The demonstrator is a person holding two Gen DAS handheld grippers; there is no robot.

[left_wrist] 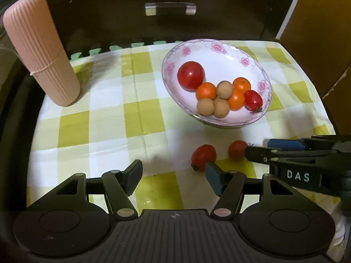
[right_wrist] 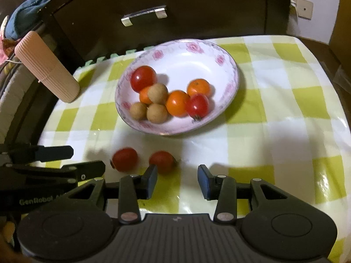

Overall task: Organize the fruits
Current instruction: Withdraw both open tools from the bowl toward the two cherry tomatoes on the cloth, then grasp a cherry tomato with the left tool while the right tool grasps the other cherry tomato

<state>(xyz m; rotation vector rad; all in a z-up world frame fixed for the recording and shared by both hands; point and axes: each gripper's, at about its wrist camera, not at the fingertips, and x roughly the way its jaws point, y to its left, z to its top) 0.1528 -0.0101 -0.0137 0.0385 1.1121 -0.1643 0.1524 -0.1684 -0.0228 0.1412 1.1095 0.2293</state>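
A white plate with a pink flower rim (left_wrist: pixel 217 45) (right_wrist: pixel 193 46) stands on the checked cloth. It holds a big red tomato (left_wrist: pixel 190 75), small oranges (left_wrist: pixel 205 91), brown longans (left_wrist: pixel 224 89) and a small red tomato (left_wrist: pixel 253 100). Two more small red tomatoes lie on the cloth in front of the plate: one (left_wrist: pixel 203 155) (right_wrist: pixel 125 159) and another (left_wrist: pixel 238 150) (right_wrist: pixel 162 161). My left gripper (left_wrist: pixel 173 175) is open and empty, its right finger just in front of the nearer tomato. My right gripper (right_wrist: pixel 177 178) is also open, with a tomato just beyond its left finger.
A pink ribbed cylinder (left_wrist: pixel 41 50) (right_wrist: pixel 47 68) leans at the table's left back corner. A dark drawer front with a metal handle (left_wrist: pixel 170 8) (right_wrist: pixel 143 15) rises behind the table. Cardboard (left_wrist: pixel 318 32) stands at the right. The green-and-white cloth (left_wrist: pixel 109 120) shows bare at left.
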